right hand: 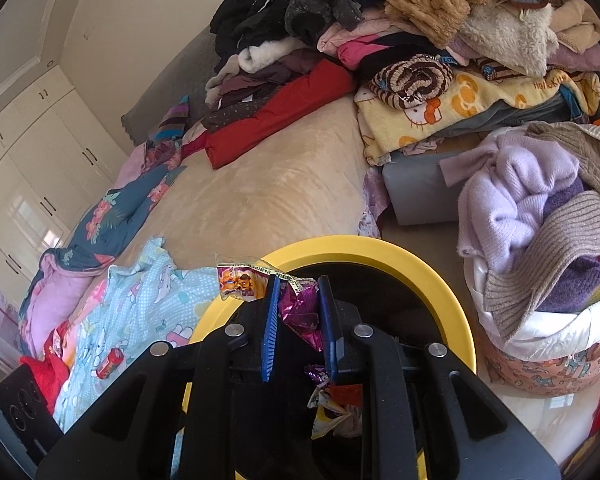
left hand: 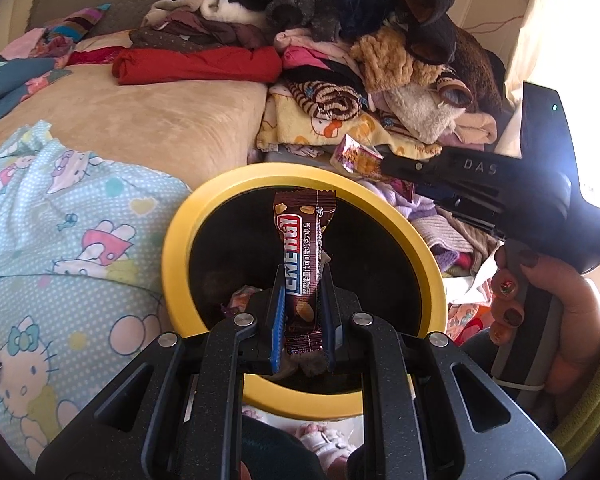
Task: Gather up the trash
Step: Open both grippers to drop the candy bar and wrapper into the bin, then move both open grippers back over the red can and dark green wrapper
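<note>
A: Right now the left gripper is clamped narrow on a brown snack-bar wrapper, which stands up between the blue pads directly over the dark mouth of the yellow-rimmed bin.

B: And the other one?

A: The right gripper pinches a crumpled magenta foil wrapper, its printed end flaring out to the left. It also hangs over the bin's yellow rim, nearer the far edge.

B: What could spoil the drop?

A: I'd judge the long brown wrapper the risk: released while leaning, it may tip onto the rim and slide to the pale blue cartoon quilt beside the bin. The foil is light and springy; it could cling to a pad or flutter out.

B: Is there room to move?

A: Little. The bed's tan blanket is just behind the bin, a basket of knitwear crowds the right, and the two tools are close together in the left view, so they could knock. Some wrappers already lie inside the bin; its middle is the open space.
</note>
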`<state>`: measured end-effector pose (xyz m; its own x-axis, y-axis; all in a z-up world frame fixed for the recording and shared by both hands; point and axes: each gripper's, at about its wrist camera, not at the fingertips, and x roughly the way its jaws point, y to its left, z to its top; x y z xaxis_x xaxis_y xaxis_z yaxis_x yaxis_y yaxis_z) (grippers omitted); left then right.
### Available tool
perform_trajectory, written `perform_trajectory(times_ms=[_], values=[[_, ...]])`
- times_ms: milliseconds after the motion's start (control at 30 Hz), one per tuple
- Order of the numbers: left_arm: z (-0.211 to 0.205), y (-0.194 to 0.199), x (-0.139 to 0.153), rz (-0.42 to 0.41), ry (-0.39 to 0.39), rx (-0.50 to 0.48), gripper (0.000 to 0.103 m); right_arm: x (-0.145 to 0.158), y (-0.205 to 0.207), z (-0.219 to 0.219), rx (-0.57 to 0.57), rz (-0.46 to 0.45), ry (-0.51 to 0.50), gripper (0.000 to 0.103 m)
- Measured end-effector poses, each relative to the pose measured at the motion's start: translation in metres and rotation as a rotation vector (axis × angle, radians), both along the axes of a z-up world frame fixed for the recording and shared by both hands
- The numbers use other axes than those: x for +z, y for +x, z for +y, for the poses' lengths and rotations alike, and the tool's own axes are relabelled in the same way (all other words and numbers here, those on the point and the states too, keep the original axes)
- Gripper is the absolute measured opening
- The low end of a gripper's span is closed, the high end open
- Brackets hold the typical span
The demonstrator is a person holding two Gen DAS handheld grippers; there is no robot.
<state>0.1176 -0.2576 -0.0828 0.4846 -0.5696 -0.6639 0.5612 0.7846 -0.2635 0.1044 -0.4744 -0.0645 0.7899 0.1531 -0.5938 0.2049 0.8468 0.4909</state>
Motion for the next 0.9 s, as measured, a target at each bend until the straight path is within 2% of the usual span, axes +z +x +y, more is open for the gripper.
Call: perform_trajectory(times_ms=[200, 233, 300, 433, 467, 567, 800, 900], values=[[-0.013, 0.009, -0.014, 0.027, 0.04, -0.013, 0.01, -0.006, 0.003, -0.005, -0.016, 0.016, 0.021, 0.023], [-0.012, 0.012, -0.015, 0.029, 0.046, -0.003, 0.017, -0.006, 0.003, -0.006, -0.024, 0.018, 0.027, 0.025], [-0.008, 0.011, -0.014, -0.019, 0.077, 0.034, 0.054, -0.008, 0.003, -0.009, -0.036, 0.02, 0.036, 0.04], [0.006, 0.009, -0.006, -0.076, 0.078, 0.077, 0.086, -0.009, 0.003, -0.01, -0.044, 0.019, 0.043, 0.052], [0.01, 0.008, -0.003, -0.084, 0.076, 0.092, 0.092, -0.007, 0.003, -0.008, -0.043, 0.013, 0.044, 0.058], [0.025, 0.008, 0.005, -0.112, 0.058, 0.147, 0.092, -0.003, 0.004, -0.003, -0.023, -0.005, 0.036, 0.061], [0.067, 0.013, 0.014, -0.11, 0.024, 0.253, 0.092, 0.01, 0.007, 0.025, 0.069, -0.071, 0.002, 0.071], [0.081, 0.013, 0.019, -0.13, 0.014, 0.283, 0.092, 0.016, 0.008, 0.038, 0.106, -0.102, -0.01, 0.072]])
